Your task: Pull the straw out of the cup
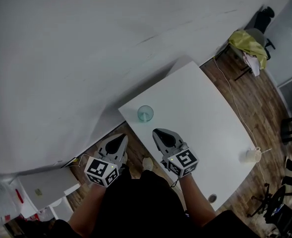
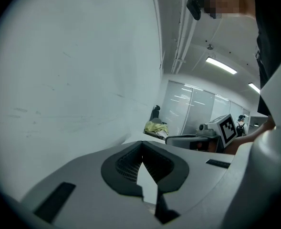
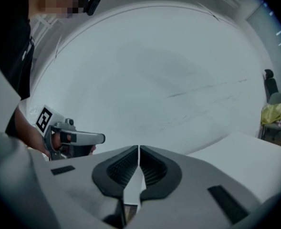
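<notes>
Left gripper [image 2: 141, 149]: we read the jaws as together at the tips, with nothing between them and only white table showing through the gap lower down. Right gripper [image 3: 138, 151]: the jaws are together, just a hairline slit, and nothing is clamped. Neither gripper touches the cup or the straw.

Pose, from the head view: both grippers are held low and close to the body, side by side, noses pointing to 12 o'clock and slightly toward each other. Each marker cube faces up at the camera. Forearms come in from 6 o'clock. The left gripper hangs off the table, over the strip of floor between the table and the wall. The right one sits over the table's near edge.

The clear cup [image 1: 146, 113] stands upright on the white table [image 1: 200, 113], near its corner at 10 o'clock. It is about 1 o'clock from the left nose and 11 o'clock from the right nose, apart from both. The teal straw [image 1: 145, 117] shows inside the cup. We can't tell its lean from here.

Room: the tabletop is open from the cup out to 3 o'clock. A white object [image 1: 252, 155] sits at the table edge at 4 o'clock, well apart. The wall [image 1: 61, 58] closes off 9 to 12 o'clock. A chair with yellow cloth [image 1: 248, 42] is at 2 o'clock, far off.
</notes>
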